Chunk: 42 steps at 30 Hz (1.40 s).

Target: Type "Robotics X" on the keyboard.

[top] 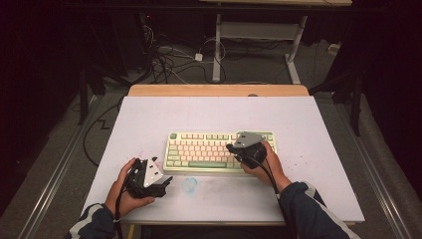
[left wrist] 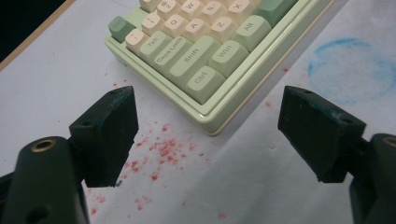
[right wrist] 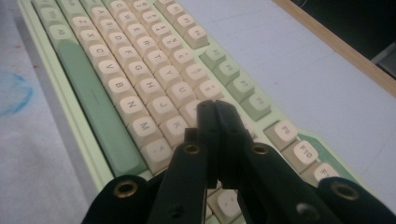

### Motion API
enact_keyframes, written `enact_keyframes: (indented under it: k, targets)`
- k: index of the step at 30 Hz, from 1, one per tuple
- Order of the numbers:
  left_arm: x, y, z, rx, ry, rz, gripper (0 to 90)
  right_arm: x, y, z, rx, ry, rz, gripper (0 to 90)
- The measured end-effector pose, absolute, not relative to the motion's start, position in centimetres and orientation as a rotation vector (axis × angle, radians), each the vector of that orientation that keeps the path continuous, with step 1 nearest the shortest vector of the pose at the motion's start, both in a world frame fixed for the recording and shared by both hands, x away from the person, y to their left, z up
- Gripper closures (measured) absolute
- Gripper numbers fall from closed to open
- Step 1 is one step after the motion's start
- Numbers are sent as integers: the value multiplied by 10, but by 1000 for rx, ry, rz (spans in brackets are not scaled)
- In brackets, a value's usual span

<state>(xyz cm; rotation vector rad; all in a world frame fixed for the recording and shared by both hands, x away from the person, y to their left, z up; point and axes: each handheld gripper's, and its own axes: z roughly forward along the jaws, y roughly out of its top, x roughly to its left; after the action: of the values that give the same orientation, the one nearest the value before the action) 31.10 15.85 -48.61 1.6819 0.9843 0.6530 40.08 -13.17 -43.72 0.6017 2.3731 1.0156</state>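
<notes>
A pale green keyboard [top: 209, 152] with cream and green keys lies in the middle of the white table top [top: 214, 114]. My right gripper [top: 230, 147] is shut with nothing between its jaws, and it hovers over the keyboard's right half. In the right gripper view its closed tips [right wrist: 212, 108] sit just above the letter keys [right wrist: 140, 84] near the right end of the rows. My left gripper [top: 165, 180] rests in a hand near the keyboard's front left corner. Its jaws stand wide open and empty [left wrist: 210, 100], pointing at the keyboard corner [left wrist: 205, 79] by the Ctrl key.
A smudged blue ring [top: 189, 184] marks the table top in front of the keyboard. Red specks [left wrist: 163, 149] dot the surface by the left gripper. A wooden strip [top: 219, 90] runs along the table's far edge. Beyond it are floor cables [top: 164, 59] and another table's legs [top: 217, 50].
</notes>
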Motion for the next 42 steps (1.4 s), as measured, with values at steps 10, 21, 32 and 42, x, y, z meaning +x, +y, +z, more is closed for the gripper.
enact_keyframes:
  k: [10,21,32,42]
  targets:
    - [313,157,-488,1691,992,646,190,417,-104,-447,591,2431,936,900]
    - [312,157,-489,1696,994,632,190,421,-99,-449,603,2435,902,900]
    - [312,158,-487,1691,998,640,190,420,-100,-445,623,2445,912,900]
    - [312,158,-487,1698,995,642,190,416,-109,-437,628,2410,983,886]
